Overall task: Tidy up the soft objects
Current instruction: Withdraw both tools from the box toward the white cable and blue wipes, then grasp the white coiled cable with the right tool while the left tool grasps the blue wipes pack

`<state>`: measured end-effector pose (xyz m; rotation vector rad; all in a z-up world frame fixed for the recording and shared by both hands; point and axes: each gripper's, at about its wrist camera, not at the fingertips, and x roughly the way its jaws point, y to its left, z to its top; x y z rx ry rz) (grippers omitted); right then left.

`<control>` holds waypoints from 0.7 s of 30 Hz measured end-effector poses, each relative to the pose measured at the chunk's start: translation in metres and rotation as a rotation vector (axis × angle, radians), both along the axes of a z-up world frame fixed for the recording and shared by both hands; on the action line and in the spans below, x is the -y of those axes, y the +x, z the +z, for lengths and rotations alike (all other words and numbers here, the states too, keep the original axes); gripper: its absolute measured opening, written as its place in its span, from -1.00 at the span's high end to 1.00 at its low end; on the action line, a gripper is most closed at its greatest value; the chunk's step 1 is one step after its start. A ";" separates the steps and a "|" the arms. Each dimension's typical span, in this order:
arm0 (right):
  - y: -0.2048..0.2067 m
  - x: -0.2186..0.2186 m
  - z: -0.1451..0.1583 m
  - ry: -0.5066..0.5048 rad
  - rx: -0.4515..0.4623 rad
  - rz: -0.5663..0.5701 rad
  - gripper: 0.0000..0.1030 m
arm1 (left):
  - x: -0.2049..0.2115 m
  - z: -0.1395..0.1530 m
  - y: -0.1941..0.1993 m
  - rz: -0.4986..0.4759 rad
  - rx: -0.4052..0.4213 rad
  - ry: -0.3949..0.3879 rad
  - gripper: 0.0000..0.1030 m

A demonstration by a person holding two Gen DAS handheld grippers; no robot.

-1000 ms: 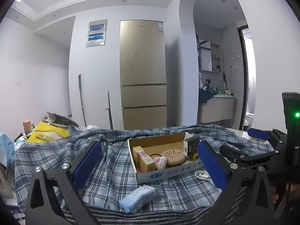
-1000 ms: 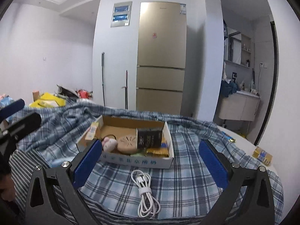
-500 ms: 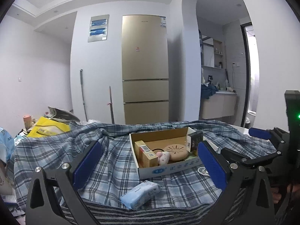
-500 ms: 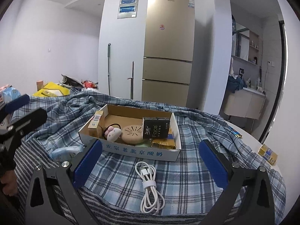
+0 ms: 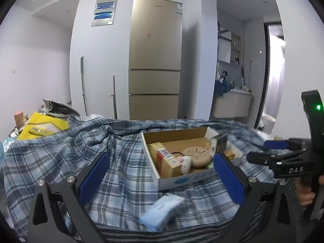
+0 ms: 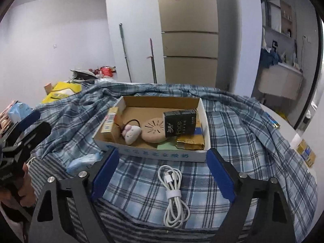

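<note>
An open cardboard box sits on a blue plaid cloth. It holds a pink-and-white plush toy, a round beige disc, a black carton and small yellow boxes. A soft light-blue tissue pack lies on the cloth in front of the box, low between the pads of my left gripper, which is open and empty. A coiled white cable lies in front of the box, between the fingers of my right gripper. Its jaws are closing and the pads touch nothing.
Yellow bags and clutter pile at the cloth's left end. A gold fridge and two poles stand against the back wall. Small yellow boxes lie on the white table at the right. A hand grips the left gripper's handle.
Both grippers have moved in towards the box and tipped downward, so box, tissue pack and cable look larger. The right gripper's pads have come closer together.
</note>
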<state>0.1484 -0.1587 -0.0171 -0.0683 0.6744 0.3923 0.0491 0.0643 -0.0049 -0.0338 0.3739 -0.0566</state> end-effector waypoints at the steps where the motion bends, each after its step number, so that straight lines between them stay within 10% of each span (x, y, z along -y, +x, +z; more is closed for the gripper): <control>1: 0.002 -0.001 -0.005 -0.011 -0.008 0.000 -0.68 | -0.004 -0.003 0.005 -0.010 -0.028 -0.021 -1.00; 21: 0.021 -0.008 -0.075 -0.183 -0.259 0.077 0.29 | 0.003 -0.016 0.011 -0.083 -0.095 -0.018 -0.84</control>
